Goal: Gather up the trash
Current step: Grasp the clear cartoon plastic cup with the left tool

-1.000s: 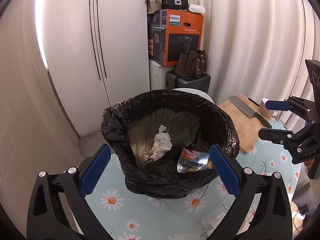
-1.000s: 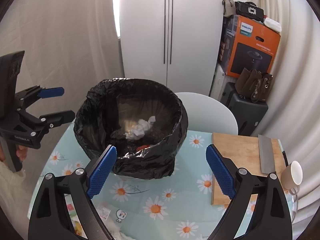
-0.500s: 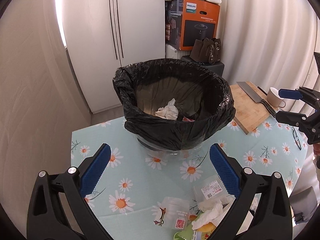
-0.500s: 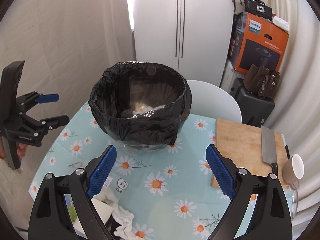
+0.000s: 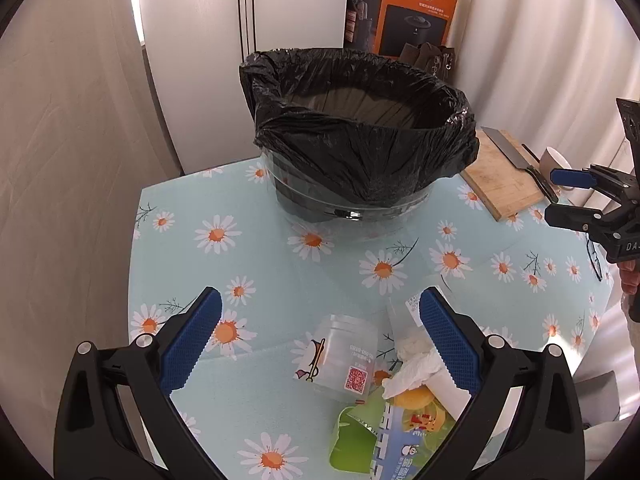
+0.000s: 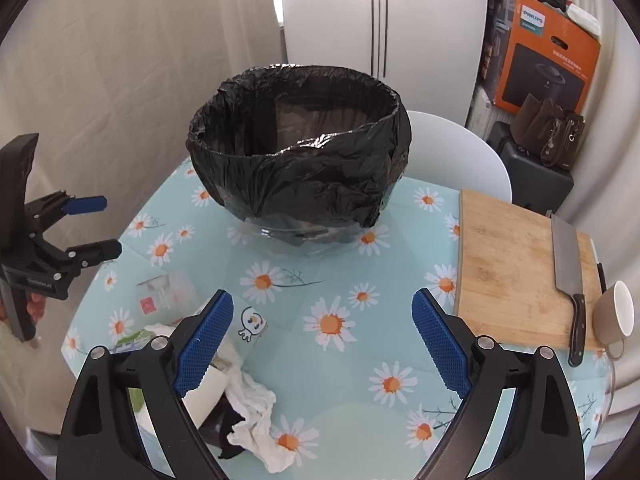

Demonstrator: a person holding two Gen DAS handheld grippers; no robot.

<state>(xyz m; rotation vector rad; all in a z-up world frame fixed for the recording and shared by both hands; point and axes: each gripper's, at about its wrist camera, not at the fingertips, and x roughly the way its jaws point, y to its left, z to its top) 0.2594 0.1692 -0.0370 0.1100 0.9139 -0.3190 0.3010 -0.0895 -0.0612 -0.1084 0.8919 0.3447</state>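
Both tongs, left gripper (image 5: 316, 344) and right gripper (image 6: 322, 340), are hanging apart and empty; the clear cup (image 5: 344, 354) lying between the left tips wants a gentle squeeze.

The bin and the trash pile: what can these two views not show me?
- Bin contents: in both views the near bag rim hides the bottom.
- Green packet: left view, cut off by the lower edge and the left tool.
- Tissue pile: right view, partly behind the right tool.
- Cup inside: too angled.
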